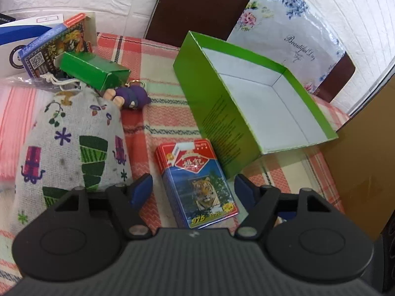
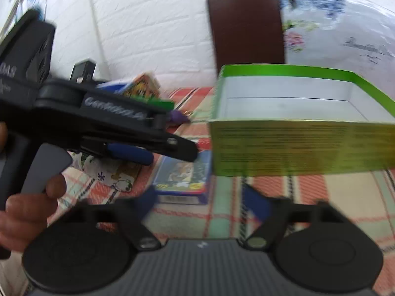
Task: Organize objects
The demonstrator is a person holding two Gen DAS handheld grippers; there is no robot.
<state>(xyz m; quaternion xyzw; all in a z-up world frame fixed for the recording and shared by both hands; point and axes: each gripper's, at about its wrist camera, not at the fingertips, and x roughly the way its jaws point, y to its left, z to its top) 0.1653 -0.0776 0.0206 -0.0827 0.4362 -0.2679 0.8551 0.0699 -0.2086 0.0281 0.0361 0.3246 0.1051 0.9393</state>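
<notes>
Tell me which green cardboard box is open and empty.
The large green cardboard tray box, white inside, right of the tiger card pack; the small green carton is closed.

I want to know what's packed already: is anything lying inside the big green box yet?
No. The left wrist view shows the green box with only its bare white floor and walls inside.

I note the green box [image 1: 223, 113] is glossy printed card outside, matt white inside. Just beside its near wall, the tiger card pack [image 1: 197, 183] carries shiny film wrap. Left of the box, the drawstring pouch [image 1: 71, 143] is coarse woven cloth. Under the box, the plaid tablecloth [image 1: 163, 113] looks woven, matt. My left gripper [image 1: 193, 187] is matt black plastic.
</notes>
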